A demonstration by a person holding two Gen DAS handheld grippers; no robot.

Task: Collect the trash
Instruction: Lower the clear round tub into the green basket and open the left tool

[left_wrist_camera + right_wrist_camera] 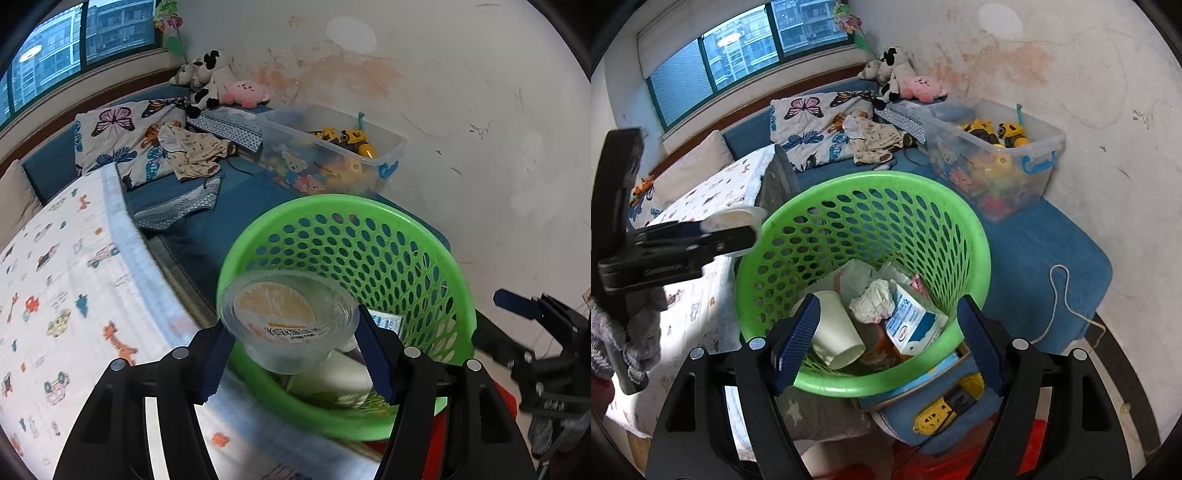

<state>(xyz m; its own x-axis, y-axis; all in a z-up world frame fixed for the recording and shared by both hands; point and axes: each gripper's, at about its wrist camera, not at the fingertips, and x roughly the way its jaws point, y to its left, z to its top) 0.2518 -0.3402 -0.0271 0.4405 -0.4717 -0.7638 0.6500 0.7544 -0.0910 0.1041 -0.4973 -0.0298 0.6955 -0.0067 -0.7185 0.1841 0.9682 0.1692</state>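
Left hand-held gripper, bottom centre of left wrist view: pads clamped on clear plastic cup with orange-printed lid, cup at near rim of green basket. Right hand-held gripper, bottom centre of right wrist view: jaws apart, nothing between pads, above basket. Inside basket: white paper cup, crumpled tissue, milk carton. Toy bin upper right.
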